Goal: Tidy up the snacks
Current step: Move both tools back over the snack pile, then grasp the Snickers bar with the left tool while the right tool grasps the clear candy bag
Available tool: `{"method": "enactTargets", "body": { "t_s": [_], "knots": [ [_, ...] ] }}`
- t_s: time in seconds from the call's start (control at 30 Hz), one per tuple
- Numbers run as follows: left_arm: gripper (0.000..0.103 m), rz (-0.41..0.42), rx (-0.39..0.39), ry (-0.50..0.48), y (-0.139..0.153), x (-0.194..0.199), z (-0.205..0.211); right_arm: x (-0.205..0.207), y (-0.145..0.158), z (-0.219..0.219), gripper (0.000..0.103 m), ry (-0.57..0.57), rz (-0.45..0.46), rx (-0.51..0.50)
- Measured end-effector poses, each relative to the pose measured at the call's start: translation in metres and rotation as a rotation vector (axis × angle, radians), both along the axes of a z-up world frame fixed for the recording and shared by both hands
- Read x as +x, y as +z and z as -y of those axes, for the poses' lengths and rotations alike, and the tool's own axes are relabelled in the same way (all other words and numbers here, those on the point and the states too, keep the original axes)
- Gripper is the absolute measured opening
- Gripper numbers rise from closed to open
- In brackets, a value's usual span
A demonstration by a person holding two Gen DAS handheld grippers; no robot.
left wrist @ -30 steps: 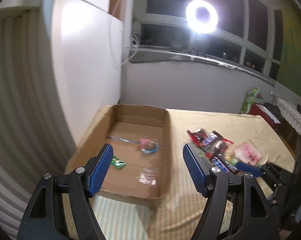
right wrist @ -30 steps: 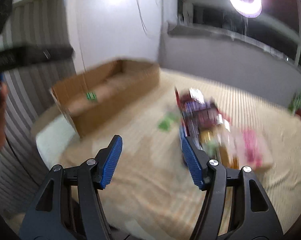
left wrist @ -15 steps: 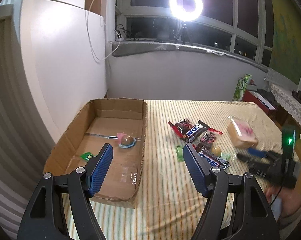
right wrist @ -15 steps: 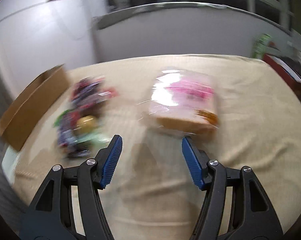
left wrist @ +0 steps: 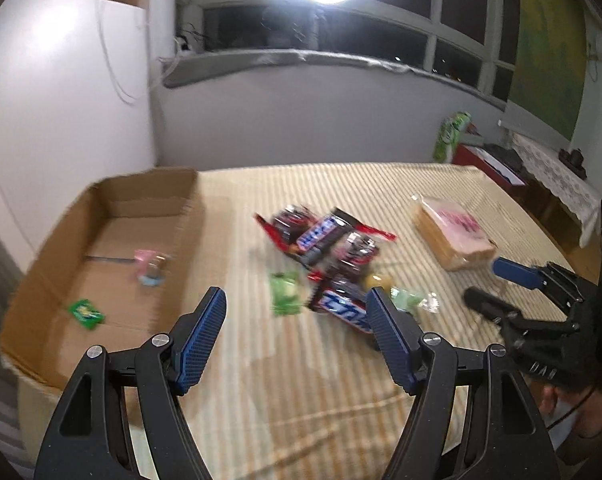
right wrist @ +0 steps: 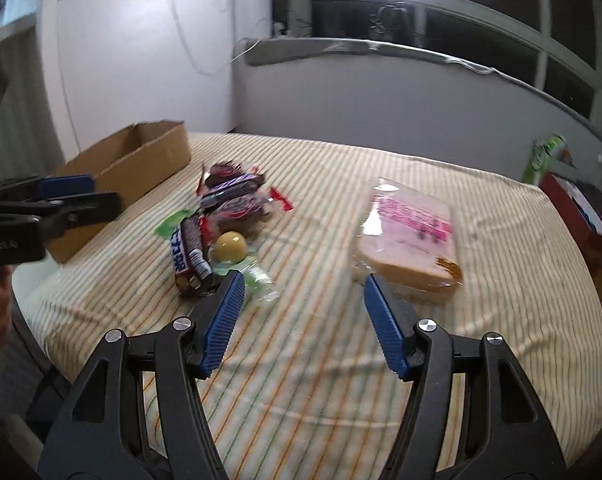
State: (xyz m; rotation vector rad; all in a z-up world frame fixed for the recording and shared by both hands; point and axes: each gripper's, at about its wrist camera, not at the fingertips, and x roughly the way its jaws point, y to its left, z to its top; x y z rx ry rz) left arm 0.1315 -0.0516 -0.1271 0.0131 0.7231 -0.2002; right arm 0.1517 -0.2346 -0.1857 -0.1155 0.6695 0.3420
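Box: a cardboard box (left wrist: 113, 248) was seen at ten o'clock on the striped tabletop (left wrist: 301, 380), open at the top.
Done: three small items were judged already sorted into it: a green packet (left wrist: 85, 313), a pink-and-blue wrapped sweet (left wrist: 151, 268), blurred.
Left: a heap of chocolate bars (right wrist: 225, 208) lay at centre, a round yellow sweet (right wrist: 230, 246) and green wrappers beside it; a pink-labelled bread pack (right wrist: 411, 236) lay apart at two o'clock.
Left gripper (left wrist: 297, 336): jaws were held wide and empty, above the near edge of the heap.
Right gripper (right wrist: 304, 316): jaws were held wide and empty, between heap and bread pack.
Progress: most was judged still unsorted.
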Motion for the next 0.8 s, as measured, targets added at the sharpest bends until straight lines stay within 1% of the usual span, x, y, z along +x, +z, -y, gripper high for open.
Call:
{"method": "enactTargets", "body": {
  "t_s": [0.2, 0.5, 0.6, 0.67, 0.7, 0.8],
  "knots": [
    [0.072, -0.060, -0.003, -0.037, -0.020, 0.009, 0.019, 0.017, -0.014, -0.008, 0.065, 0.070, -0.041, -0.013],
    [0.072, -0.145, -0.044, -0.035, -0.042, 0.027, 0.020, 0.032, -0.029, -0.023, 0.065, 0.138, -0.086, -0.042],
    [0.072, -0.159, -0.058, -0.038, -0.046, 0.032, 0.019, 0.035, -0.030, -0.024, 0.065, 0.152, -0.098, -0.034],
    [0.072, -0.168, -0.075, -0.046, -0.047, 0.035, 0.019, 0.035, -0.030, -0.023, 0.062, 0.163, -0.103, -0.026],
    [0.072, -0.172, -0.082, -0.051, -0.047, 0.037, 0.021, 0.035, -0.030, -0.023, 0.058, 0.172, -0.105, -0.021],
    [0.072, -0.188, -0.094, -0.066, -0.048, 0.040, 0.022, 0.035, -0.030, -0.023, 0.052, 0.188, -0.110, -0.012]
  ]
}}
